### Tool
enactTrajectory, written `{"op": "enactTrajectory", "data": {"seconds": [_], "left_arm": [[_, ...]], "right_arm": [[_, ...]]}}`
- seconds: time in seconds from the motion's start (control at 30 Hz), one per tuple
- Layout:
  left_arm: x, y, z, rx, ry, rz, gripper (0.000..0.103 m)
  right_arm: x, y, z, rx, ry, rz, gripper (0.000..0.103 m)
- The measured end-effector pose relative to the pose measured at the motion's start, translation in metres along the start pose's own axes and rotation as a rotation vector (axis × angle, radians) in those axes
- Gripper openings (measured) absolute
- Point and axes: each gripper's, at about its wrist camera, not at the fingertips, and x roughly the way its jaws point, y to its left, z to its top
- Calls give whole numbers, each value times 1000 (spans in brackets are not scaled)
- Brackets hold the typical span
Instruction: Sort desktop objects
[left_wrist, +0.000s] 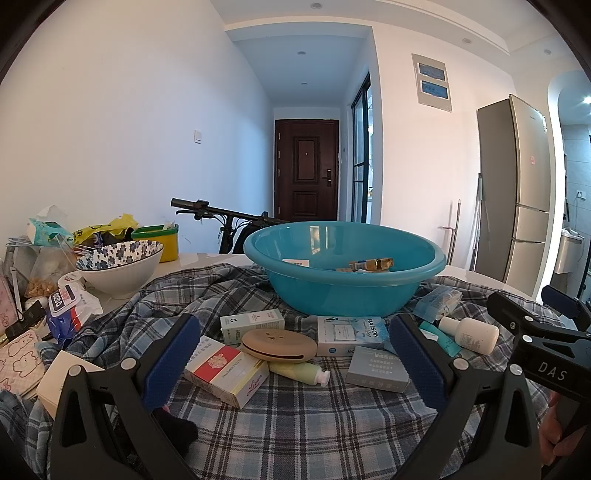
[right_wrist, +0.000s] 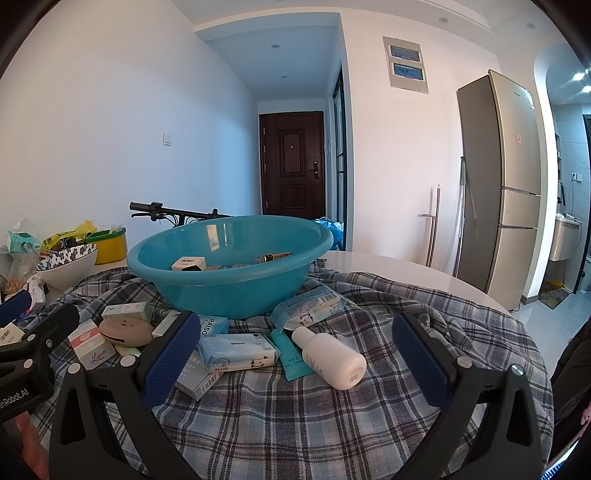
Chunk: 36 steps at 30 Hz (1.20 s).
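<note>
Teal basin (left_wrist: 343, 269) sits on blue-grey plaid cloth (left_wrist: 295, 417). A red-and-white carton (left_wrist: 227, 373), a tan round case (left_wrist: 279, 345) and a pale green tube (left_wrist: 299, 372) lie lower centre. White bottle (right_wrist: 328, 356) beside a teal tube (right_wrist: 291, 356). White bowl with a blue flower pattern (left_wrist: 120, 267) at left, yellow tub (left_wrist: 157, 242) behind it.

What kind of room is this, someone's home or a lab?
Most likely a lived-in flat: a tall fridge by the wall, a front door down a hallway, and a table draped in a plaid cloth holding household clutter.
</note>
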Motion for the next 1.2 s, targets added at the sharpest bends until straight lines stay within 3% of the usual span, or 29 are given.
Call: {"op": "enactTrajectory", "data": {"seconds": [0.27,0.9,1.2], "left_arm": [[2,4,1,-12,6,32,103],[10,0,1,-22,71,2,103],[2,-7,19,38,51,21,103]], "right_arm": [[0,0,0,0,0,0,103],[2,-2,-1,2,12,7,103],[5,-11,7,47,50,23,103]]}}
